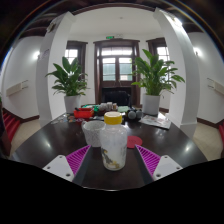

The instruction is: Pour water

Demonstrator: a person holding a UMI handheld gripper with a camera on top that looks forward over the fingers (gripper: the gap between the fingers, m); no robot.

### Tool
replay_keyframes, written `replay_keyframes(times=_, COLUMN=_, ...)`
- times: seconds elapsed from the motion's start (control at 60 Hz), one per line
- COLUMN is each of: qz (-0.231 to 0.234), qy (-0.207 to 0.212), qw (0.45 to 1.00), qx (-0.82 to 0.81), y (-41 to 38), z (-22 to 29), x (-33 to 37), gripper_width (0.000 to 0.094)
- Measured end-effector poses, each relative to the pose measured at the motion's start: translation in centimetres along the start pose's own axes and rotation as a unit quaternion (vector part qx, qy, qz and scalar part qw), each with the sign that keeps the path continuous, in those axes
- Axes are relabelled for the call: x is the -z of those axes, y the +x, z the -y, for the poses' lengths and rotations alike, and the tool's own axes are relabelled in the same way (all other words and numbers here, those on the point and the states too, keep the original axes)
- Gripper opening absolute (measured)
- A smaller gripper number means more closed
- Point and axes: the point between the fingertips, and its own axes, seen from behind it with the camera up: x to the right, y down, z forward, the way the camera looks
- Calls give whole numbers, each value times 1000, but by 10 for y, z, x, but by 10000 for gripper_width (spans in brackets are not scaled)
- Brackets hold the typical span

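Tabletop [40, 140]: dark brown, glossy, with pale reflections. Jar [113, 145]: clear, with a whitish, cloudy body and a yellow lid [114, 118]. Cup [94, 131] beside it: translucent white. Hand-held gripper [112, 160]: magenta pads [76, 158] with a ribbed pattern, on white fingers. Two potted plants [68, 78]: green leaves, white pots. Walls: white. Door frame [117, 62]: dark brown wood.

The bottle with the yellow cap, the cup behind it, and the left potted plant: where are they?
Bottle [114, 146], gripper view, clear body.
Cup [93, 131], gripper view, side wall.
Left potted plant [68, 79], gripper view, leaves.
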Motion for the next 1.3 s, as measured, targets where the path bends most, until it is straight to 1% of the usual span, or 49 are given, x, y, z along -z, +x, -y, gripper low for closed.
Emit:
replay_keyframes(times=0.15, qz=-13, qy=16, qw=1000, qx=0, y=2, z=12, x=-34, gripper_width=858)
replay_keyframes(times=0.25, qz=-17, qy=13, qw=1000, qx=1, y=1, z=13, x=-50, gripper_width=852)
replay_keyframes(times=0.3, qz=-19, qy=10, qw=1000, qx=3, y=7, z=12, x=-61, gripper_width=830)
replay_keyframes(times=0.4, qz=-11, qy=14, qw=1000, qx=8, y=-4, z=6, x=-66, gripper_width=694)
replay_keyframes(times=0.417, qz=-14, qy=14, qw=1000, qx=9, y=-4, z=6, x=-67, gripper_width=717)
replay_keyframes(times=0.433, qz=-17, qy=16, qw=1000, qx=11, y=-3, z=6, x=-67, gripper_width=668)
replay_keyframes(times=0.45, qz=-19, qy=18, qw=1000, qx=14, y=-2, z=6, x=-67, gripper_width=575)
replay_keyframes(times=0.483, qz=-19, qy=25, qw=999, qx=13, y=-1, z=5, x=-70, gripper_width=570)
replay_keyframes(times=0.55, qz=-23, qy=28, qw=999, qx=11, y=0, z=5, x=-71, gripper_width=511)
replay_keyframes(times=0.567, qz=-25, qy=28, qw=999, qx=9, y=0, z=5, x=-71, gripper_width=512)
replay_keyframes(times=0.583, qz=-25, qy=28, qw=999, qx=9, y=0, z=5, x=-71, gripper_width=483)
replay_keyframes(times=0.617, qz=-25, qy=28, qw=999, qx=10, y=1, z=6, x=-69, gripper_width=475)
replay_keyframes(times=0.633, qz=-25, qy=28, qw=999, qx=10, y=0, z=6, x=-70, gripper_width=447)
replay_keyframes(times=0.65, qz=-25, qy=28, qw=999, qx=9, y=0, z=5, x=-70, gripper_width=449)
replay_keyframes(times=0.667, qz=-25, qy=29, qw=999, qx=8, y=1, z=5, x=-69, gripper_width=425)
replay_keyframes(times=0.783, qz=-24, qy=21, qw=999, qx=9, y=1, z=5, x=-69, gripper_width=424)
replay_keyframes(times=0.967, qz=-24, qy=19, qw=999, qx=14, y=-1, z=5, x=-71, gripper_width=424)
replay_keyframes(times=1.1, qz=-19, qy=4, qw=999, qx=43, y=8, z=13, x=-65, gripper_width=422)
replay_keyframes(times=1.2, qz=-47, qy=-7, qw=988, qx=144, y=33, z=35, x=-70, gripper_width=422)
replay_keyframes(times=1.3, qz=-77, qy=-22, qw=962, qx=263, y=58, z=56, x=-86, gripper_width=421)
